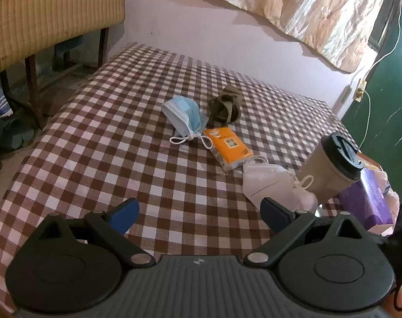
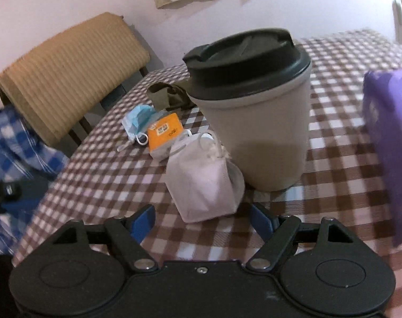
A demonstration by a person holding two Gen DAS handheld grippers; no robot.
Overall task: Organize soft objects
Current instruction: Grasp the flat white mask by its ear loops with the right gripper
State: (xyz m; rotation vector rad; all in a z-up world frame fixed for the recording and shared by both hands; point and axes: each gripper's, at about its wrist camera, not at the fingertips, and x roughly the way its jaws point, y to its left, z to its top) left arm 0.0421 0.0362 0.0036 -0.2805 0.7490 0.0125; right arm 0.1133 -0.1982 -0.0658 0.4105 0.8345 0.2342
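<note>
Right wrist view: the right gripper [image 2: 201, 221] gapes wide, empty, its tips flanking the white mask [image 2: 201, 182] beside the lidded cup [image 2: 256, 122] — left gripper [image 1: 198, 214] likewise spread over the checked tablecloth [image 1: 108, 145], holding nothing.

Home: checkered tablecloth [image 1: 121, 132], cushioned chair [image 1: 55, 13]

two face masks [image 1: 185, 118], one olive cloth [image 1: 224, 106], one orange packet [image 1: 227, 143], one lidded cup [image 1: 331, 167], one purple pack [image 1: 365, 198]

Brown-checked table [image 1: 121, 122] under blue mask [image 1: 183, 118], olive cloth [image 1: 224, 106], orange packet [image 1: 227, 145], white mask [image 1: 270, 182], lidded cup [image 1: 331, 169].
</note>
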